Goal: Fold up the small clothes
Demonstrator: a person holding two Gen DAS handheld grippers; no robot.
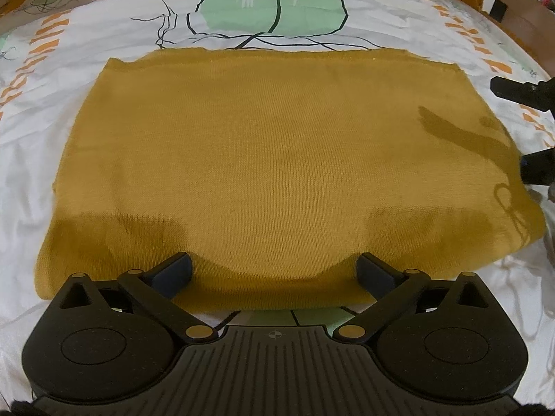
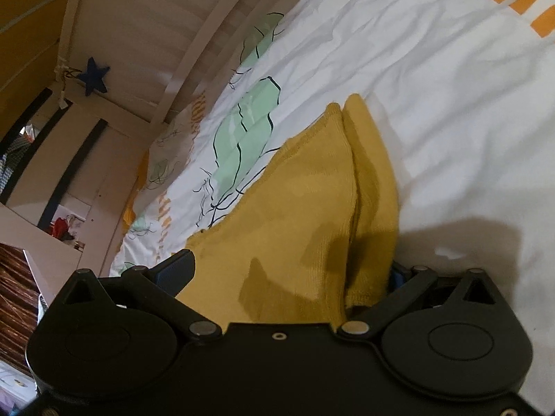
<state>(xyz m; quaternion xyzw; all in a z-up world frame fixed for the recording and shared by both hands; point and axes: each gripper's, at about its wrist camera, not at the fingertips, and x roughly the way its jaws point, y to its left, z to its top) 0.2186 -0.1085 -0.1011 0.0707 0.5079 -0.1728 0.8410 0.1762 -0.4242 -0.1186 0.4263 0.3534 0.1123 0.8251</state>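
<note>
The mustard knit garment (image 1: 274, 159) lies folded flat into a rough rectangle on the printed bedsheet (image 1: 52, 131), its near edge just under my left gripper (image 1: 274, 270). I have that gripper tipped steeply down over the near hem, its two fingers (image 1: 173, 270) spread as wide as they go, with only cloth below them and nothing pinched.

My right gripper (image 2: 288, 270) comes in low from the garment's right side, rolled so the bed tilts across its view. Its fingers are spread too; the visible one (image 2: 177, 270) sits above the top layer, and the other is mostly hidden behind the thick folded edge, which stands between them. I cannot tell whether they press on it.

Beyond the sheet, a slatted wooden bed frame (image 2: 194, 45) carries a blue star (image 2: 93, 75).
</note>
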